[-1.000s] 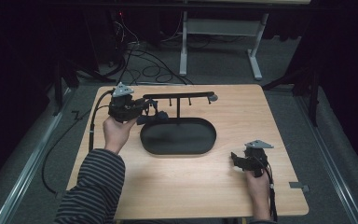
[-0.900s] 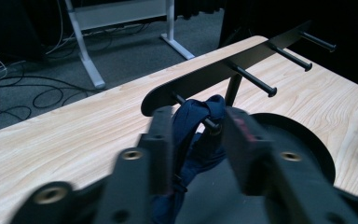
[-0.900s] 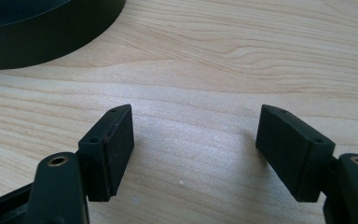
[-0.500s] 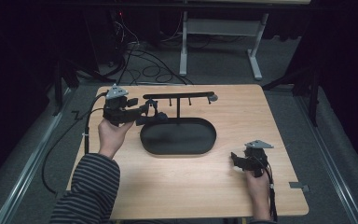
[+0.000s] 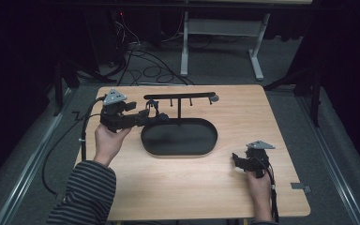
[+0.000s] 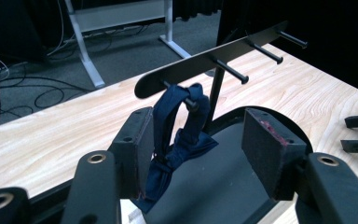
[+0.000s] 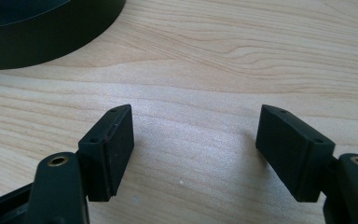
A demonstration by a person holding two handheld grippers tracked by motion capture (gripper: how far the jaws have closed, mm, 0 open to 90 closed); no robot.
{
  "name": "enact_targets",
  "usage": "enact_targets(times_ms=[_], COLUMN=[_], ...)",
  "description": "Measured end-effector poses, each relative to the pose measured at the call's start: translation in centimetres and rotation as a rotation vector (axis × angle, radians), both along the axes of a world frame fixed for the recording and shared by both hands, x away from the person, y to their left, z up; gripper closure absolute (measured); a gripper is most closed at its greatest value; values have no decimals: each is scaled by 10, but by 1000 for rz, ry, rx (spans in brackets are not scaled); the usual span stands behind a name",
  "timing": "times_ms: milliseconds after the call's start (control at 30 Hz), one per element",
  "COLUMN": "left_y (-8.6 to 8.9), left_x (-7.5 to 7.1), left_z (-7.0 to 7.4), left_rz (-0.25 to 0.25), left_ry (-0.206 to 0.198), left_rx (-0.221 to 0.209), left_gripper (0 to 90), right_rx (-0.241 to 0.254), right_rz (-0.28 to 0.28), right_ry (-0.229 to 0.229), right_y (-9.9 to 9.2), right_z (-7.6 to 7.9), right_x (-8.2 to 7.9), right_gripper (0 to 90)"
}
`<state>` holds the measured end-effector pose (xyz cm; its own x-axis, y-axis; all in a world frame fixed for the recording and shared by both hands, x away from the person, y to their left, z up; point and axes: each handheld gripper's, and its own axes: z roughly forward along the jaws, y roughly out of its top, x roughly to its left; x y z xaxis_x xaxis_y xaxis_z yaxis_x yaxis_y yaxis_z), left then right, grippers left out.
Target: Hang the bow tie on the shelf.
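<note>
- Navy blue bow tie (image 6: 179,140): one, its loop hung over the end peg (image 6: 179,96) of the black rack (image 6: 214,63), the knotted bow hanging below the peg above the rack's oval tray (image 5: 178,138)
- The rack: one upright post (image 6: 216,95) rising from the tray's far edge, one horizontal bar on top, four pegs counted in the left gripper view; three of them are bare
- Left gripper (image 6: 205,149): jaws set wide apart at the bar's left end; the bow tie lies against the inner face of the jaw on the left of its own view, the other jaw stands well clear of the cloth, so nothing is clamped
- Right gripper (image 7: 193,149): jaws spread wide with bare wood between them, holding nothing, low over the table (image 5: 243,192) near the tray's right end, whose curved wall (image 7: 51,42) shows at the top left of its view
- Two hands, one on each gripper; the left arm wears a striped sleeve (image 5: 86,192)
</note>
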<state>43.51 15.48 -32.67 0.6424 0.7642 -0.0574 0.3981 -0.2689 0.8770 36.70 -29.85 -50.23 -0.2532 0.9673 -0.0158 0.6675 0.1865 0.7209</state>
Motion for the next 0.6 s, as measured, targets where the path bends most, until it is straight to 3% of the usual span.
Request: enact_targets(times_ms=[600], left_y=[15], left_x=[-14], left_z=[-4], left_rz=[24], left_ry=[-3], left_rx=[-20], left_gripper=[439], right_rx=[-2], right_rz=[1], right_ry=[-1], right_y=[0], right_z=[0], right_x=[0], right_gripper=[288])
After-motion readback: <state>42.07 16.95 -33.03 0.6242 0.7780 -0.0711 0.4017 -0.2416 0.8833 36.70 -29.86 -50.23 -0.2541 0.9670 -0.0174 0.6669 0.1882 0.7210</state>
